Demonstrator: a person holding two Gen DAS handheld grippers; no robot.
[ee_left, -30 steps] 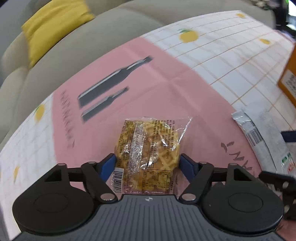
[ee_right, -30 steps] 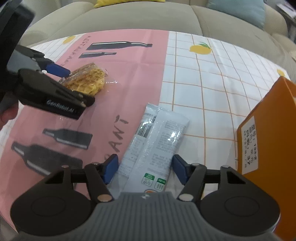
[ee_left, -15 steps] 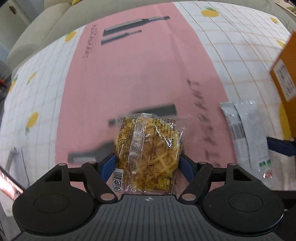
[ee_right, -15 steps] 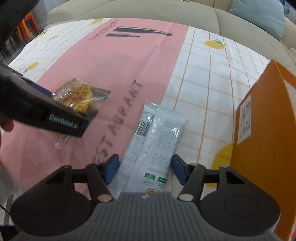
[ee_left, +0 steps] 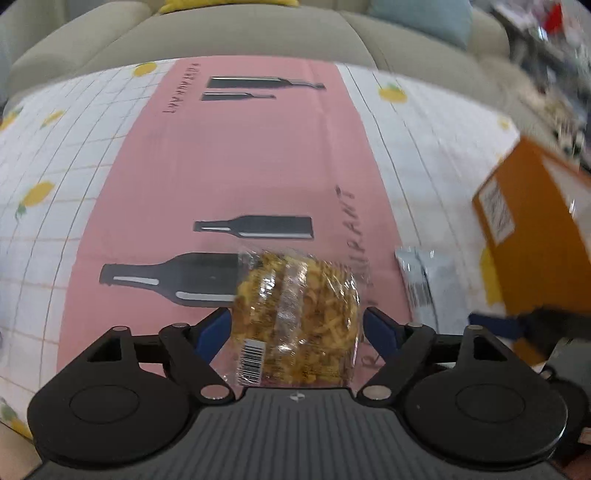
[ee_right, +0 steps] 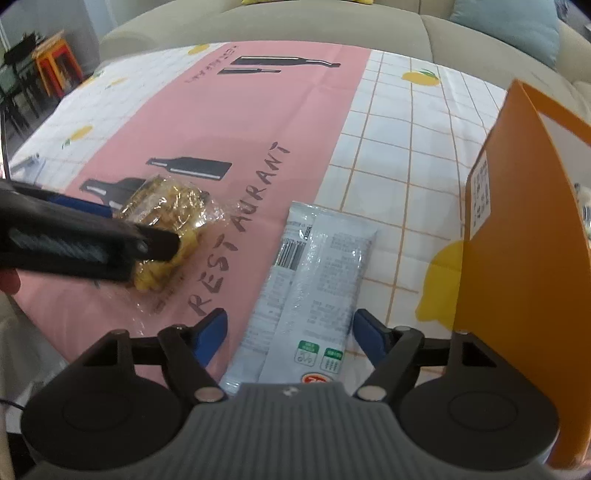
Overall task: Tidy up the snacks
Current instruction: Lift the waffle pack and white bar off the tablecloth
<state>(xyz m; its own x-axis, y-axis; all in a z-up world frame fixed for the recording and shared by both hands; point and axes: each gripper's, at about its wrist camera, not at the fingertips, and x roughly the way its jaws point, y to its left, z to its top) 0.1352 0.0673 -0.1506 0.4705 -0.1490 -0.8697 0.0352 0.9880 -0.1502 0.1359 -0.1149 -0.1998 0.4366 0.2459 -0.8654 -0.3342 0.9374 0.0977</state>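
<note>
One orange box (ee_right: 524, 236) (contents hidden) beside packets (ee_right: 314, 280)

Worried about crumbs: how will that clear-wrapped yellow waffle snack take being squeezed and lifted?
The waffle snack probably lifts easily, looking small and airy. Its lattice seems brittle, so the left gripper could crack it. The glossy film may slip.

Tablecloth (ee_right: 399, 155): pink centre panel with black bottle prints and "RESTAURANT" lettering, white lemon-print grid borders. Beige sofa (ee_right: 332, 26) at 12 o'clock. Teal cushion (ee_right: 506, 29) at 1 o'clock.
</note>
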